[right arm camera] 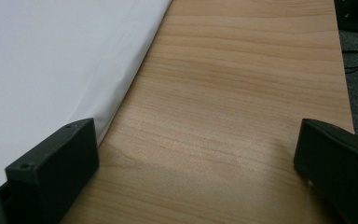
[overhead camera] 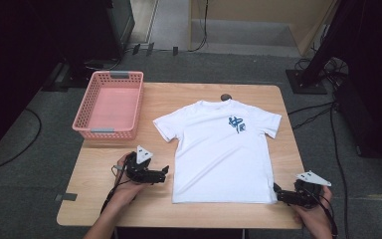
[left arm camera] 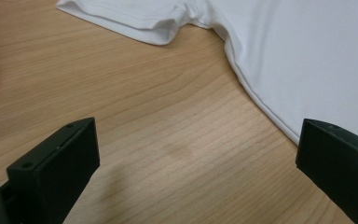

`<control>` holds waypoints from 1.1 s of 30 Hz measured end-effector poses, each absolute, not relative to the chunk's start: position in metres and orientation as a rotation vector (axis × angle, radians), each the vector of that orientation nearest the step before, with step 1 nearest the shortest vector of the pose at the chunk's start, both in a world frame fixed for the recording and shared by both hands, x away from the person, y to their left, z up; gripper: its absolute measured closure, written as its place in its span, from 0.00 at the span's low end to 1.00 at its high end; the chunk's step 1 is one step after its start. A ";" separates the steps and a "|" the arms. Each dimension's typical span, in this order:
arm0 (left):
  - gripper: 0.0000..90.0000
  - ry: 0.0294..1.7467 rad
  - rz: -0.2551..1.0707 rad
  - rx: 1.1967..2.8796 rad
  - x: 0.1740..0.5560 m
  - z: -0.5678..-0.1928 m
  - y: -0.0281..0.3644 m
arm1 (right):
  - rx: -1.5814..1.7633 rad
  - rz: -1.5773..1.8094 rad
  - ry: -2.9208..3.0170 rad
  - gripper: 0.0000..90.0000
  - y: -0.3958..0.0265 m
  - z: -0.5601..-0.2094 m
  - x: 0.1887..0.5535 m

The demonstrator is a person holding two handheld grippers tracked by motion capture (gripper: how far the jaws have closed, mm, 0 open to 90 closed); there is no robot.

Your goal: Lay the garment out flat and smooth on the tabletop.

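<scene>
**Op:** I have both tools low at my edge of the pale wooden table [overhead camera: 204, 209]. The black two-jaw left gripper [overhead camera: 165, 173] has its jaws spread wide with bare wood between them, and the black two-jaw right gripper [overhead camera: 277, 189] is spread just as wide, also holding nothing

**Obs:** What worries you from here?

**Op:** A shallow bite. If I close on the hem alone, I judge the thin cloth could slip out or bunch. Lifting one side ahead of the other could drag the whole thing crooked

**Obs:** Where does it lie?

**Op:** The white short-sleeved cotton T-shirt with a blue chest print [overhead camera: 219, 154] lies flat, face up, between my two tools; its lower corners sit just beside each gripper. Farther off to the left stands the pink plastic lattice basket [overhead camera: 84, 117], well apart from the shirt
</scene>
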State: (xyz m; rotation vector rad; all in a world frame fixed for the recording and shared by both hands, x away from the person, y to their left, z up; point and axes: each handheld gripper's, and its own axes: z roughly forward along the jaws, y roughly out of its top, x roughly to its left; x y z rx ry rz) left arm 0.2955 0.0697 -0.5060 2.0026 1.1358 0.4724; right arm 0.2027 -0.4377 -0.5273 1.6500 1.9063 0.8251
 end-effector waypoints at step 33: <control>0.00 1.292 0.648 1.884 0.254 -0.495 0.178 | 1.664 0.815 1.889 0.00 -0.436 -0.527 0.203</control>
